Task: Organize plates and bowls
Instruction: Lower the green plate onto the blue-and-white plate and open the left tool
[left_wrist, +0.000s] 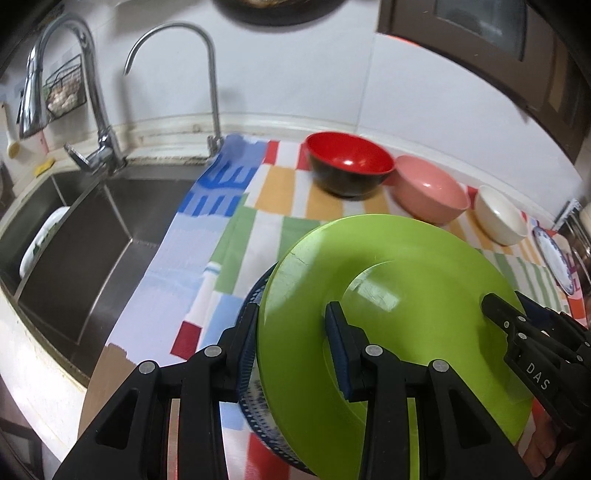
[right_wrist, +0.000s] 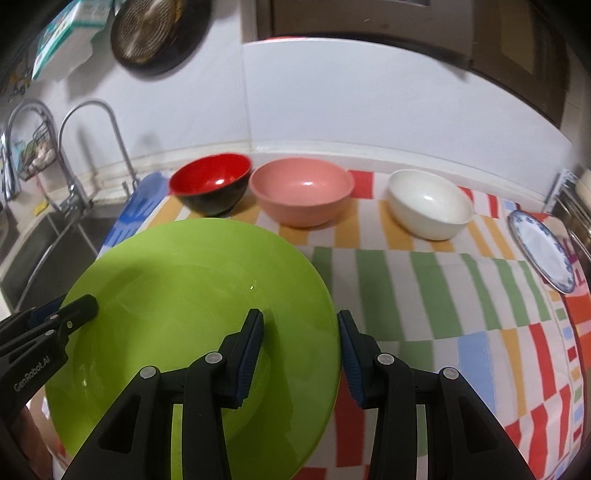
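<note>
Both my left gripper (left_wrist: 291, 319) and right gripper (right_wrist: 301, 325) clamp the glossy round lime-green plate (right_wrist: 184, 288); a blue-patterned plate (left_wrist: 258, 402) lies beneath, and a red-and-black bowl (right_wrist: 210, 188) sits behind.

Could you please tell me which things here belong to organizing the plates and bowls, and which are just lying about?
Job: green plate, patterned plate beneath it, red bowl, pink bowl, white bowl, blue-rimmed plate.

Just about: faucets, sink, wire basket, striped cloth.

Black plastic left claw (left_wrist: 293, 317), right claw (right_wrist: 301, 325), blue ribbed pads, silver screws, white lettering, possibly "DAS"
</note>
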